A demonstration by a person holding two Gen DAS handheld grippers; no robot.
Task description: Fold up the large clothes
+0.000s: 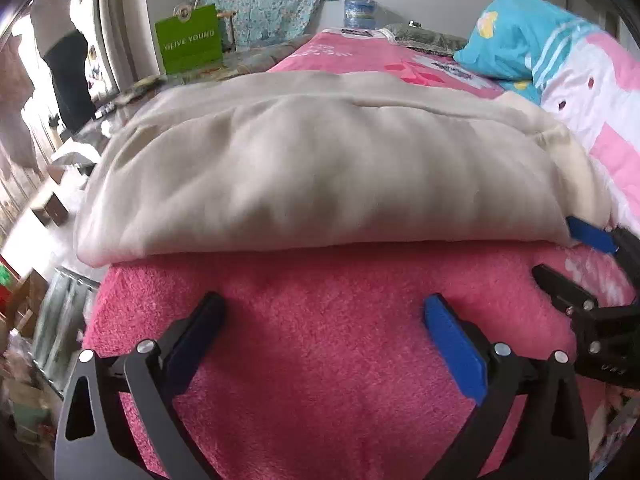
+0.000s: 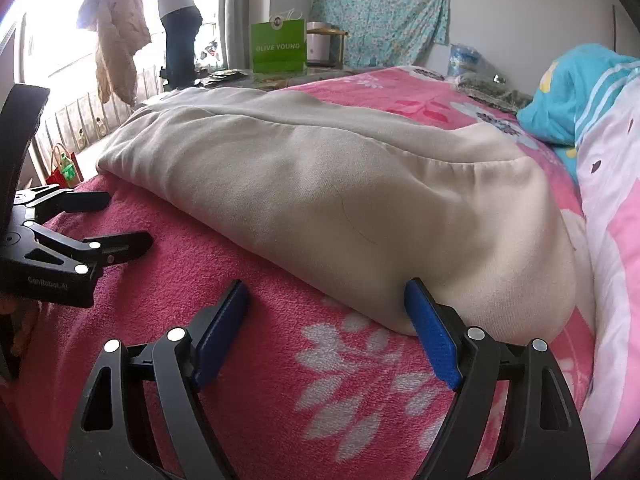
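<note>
I have both tools released and gripping nothing. The cream fleece garment, already doubled into a long bundle, lies on the pink fluffy blanket at twelve o'clock from my left gripper, its long axis running nine to three across my view. My right gripper sits nearer: its blue right finger is at the bundle's end, perhaps touching, so I judge that hand leads.
</note>
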